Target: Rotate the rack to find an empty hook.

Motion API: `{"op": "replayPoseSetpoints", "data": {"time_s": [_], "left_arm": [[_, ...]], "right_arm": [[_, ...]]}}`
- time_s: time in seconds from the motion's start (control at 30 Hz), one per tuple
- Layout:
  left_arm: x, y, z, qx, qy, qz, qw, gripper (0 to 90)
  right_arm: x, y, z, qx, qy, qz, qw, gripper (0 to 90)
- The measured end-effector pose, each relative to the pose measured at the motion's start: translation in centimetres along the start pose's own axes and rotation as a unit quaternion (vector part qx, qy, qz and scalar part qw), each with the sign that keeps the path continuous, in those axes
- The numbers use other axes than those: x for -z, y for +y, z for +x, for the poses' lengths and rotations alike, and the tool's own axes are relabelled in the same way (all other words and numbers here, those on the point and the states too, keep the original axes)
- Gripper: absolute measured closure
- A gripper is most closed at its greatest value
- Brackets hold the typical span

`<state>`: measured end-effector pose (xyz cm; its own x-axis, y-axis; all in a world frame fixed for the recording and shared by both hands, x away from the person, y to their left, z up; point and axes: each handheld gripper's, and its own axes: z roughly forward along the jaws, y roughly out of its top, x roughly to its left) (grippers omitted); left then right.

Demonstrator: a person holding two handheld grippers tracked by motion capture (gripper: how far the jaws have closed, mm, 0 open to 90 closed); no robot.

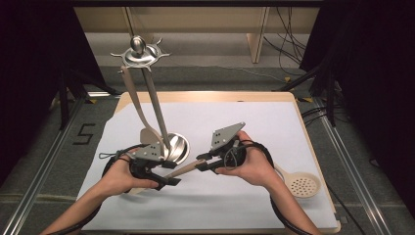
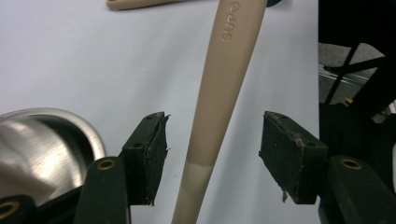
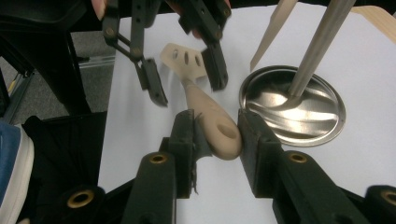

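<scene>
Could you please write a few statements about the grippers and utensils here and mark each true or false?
1. The right gripper grips the handle end of the slotted spatula. True.
2. The left gripper is clamped shut on the spatula. False: its jaws stand open, with the handle between them untouched.
3. A perforated skimmer lies on the table by the right forearm. True.
4. The metal utensil stand is bare. False: one utensil hangs from it.
</scene>
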<state>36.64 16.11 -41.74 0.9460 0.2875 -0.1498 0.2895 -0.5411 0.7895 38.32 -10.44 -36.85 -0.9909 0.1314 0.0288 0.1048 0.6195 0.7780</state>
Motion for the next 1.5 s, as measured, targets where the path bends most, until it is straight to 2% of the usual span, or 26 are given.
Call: {"op": "replayPoseSetpoints", "data": {"time_s": [0.1,0.23,0.27,0.3,0.33,0.43,0.5,0.57,0.67,0.7,0.8,0.83,0.87,0.9,0.93,1.0,1.03,1.07,1.1,1.17,1.2,1.23,1.27,1.33,1.47,1.5], "left_arm": [[-0.8,0.1,0.2,-0.012,-0.019,0.013,0.9997,45.8],[-1.5,0.0,0.3,-0.031,-0.021,0.033,0.9988,56.4],[-1.5,0.1,0.5,-0.058,-0.011,0.039,0.9975,61.2],[-1.4,0.1,0.4,-0.049,-0.002,0.039,0.9980,68.5],[-1.4,0.2,0.3,-0.051,-0.002,0.038,0.9980,69.6],[-1.3,0.5,-0.2,-0.075,0.022,0.046,0.9959,71.5],[-1.1,0.8,-0.5,-0.068,0.043,0.037,0.9961,72.3],[-0.8,1.1,-0.6,-0.058,0.063,0.021,0.9961,72.5],[0.0,2.0,-1.0,-0.033,0.117,-0.020,0.9924,72.7],[0.2,2.3,-1.2,-0.027,0.132,-0.034,0.9902,72.7],[1.0,3.3,-2.1,-0.008,0.173,-0.055,0.9833,72.7],[1.2,3.8,-2.6,0.006,0.192,-0.071,0.9788,72.7],[1.2,4.1,-2.8,0.014,0.200,-0.084,0.9761,72.7],[1.2,4.3,-3.2,0.038,0.207,-0.096,0.9730,72.7],[1.3,4.5,-3.3,0.037,0.213,-0.100,0.9713,72.7],[1.3,4.8,-3.5,0.043,0.219,-0.110,0.9684,72.8],[1.3,5.0,-3.6,0.040,0.224,-0.111,0.9673,72.8],[1.3,5.1,-3.5,0.036,0.226,-0.112,0.9670,72.8],[1.2,5.2,-3.5,0.040,0.227,-0.114,0.9663,72.8],[1.1,5.2,-3.4,0.045,0.226,-0.117,0.9660,72.7],[1.1,5.2,-3.5,0.053,0.232,-0.118,0.9642,72.7],[1.1,5.2,-3.5,0.053,0.230,-0.118,0.9644,72.7],[1.0,5.2,-3.5,0.055,0.231,-0.120,0.9638,72.7],[1.1,5.2,-3.3,0.044,0.232,-0.117,0.9647,72.7],[0.9,5.2,-3.3,0.041,0.234,-0.119,0.9641,72.7],[0.8,5.2,-3.3,0.041,0.236,-0.119,0.9637,72.7]], "right_arm": [[0.1,0.1,0.1,0.004,0.003,0.003,1.0000,69.1],[0.1,0.2,0.2,0.010,0.006,0.004,0.9999,69.1],[0.1,0.2,0.3,0.005,0.003,0.008,0.9999,69.1],[0.1,0.2,0.3,0.017,0.007,0.011,0.9998,69.0],[0.1,0.2,0.4,0.019,0.004,0.010,0.9998,69.0],[0.3,0.3,0.6,0.015,-0.006,0.004,0.9999,67.1],[0.6,0.4,0.6,-0.002,-0.026,-0.023,0.9994,54.6],[1.3,0.5,0.6,-0.015,-0.043,-0.058,0.9973,50.6],[2.7,0.5,0.9,-0.073,-0.084,-0.109,0.9878,47.2],[3.0,0.4,1.0,-0.090,-0.109,-0.129,0.9815,46.2],[3.6,0.3,1.4,-0.137,-0.138,-0.157,0.9683,47.0],[3.7,0.3,1.5,-0.141,-0.151,-0.177,0.9622,47.4],[3.7,0.6,1.9,-0.154,-0.163,-0.191,0.9556,47.5],[3.7,0.8,2.1,-0.161,-0.164,-0.201,0.9521,47.7],[3.8,1.1,2.5,-0.175,-0.170,-0.207,0.9474,47.9],[3.6,1.8,3.1,-0.184,-0.179,-0.213,0.9426,48.2],[3.5,2.1,3.1,-0.170,-0.182,-0.219,0.9432,48.3],[3.3,2.6,3.4,-0.185,-0.179,-0.224,0.9397,48.3],[3.2,2.9,3.4,-0.175,-0.181,-0.222,0.9418,48.5],[2.6,3.7,3.6,-0.168,-0.187,-0.226,0.9412,49.2],[2.6,3.7,3.6,-0.168,-0.187,-0.226,0.9412,49.2],[2.5,4.0,3.7,-0.176,-0.188,-0.226,0.9396,49.3],[2.3,4.2,3.5,-0.160,-0.192,-0.228,0.9411,49.6],[1.9,4.5,3.7,-0.177,-0.192,-0.227,0.9382,49.7],[1.2,5.0,3.4,-0.171,-0.203,-0.222,0.9382,54.8],[1.0,5.1,3.3,-0.179,-0.199,-0.228,0.9363,56.7]]}}
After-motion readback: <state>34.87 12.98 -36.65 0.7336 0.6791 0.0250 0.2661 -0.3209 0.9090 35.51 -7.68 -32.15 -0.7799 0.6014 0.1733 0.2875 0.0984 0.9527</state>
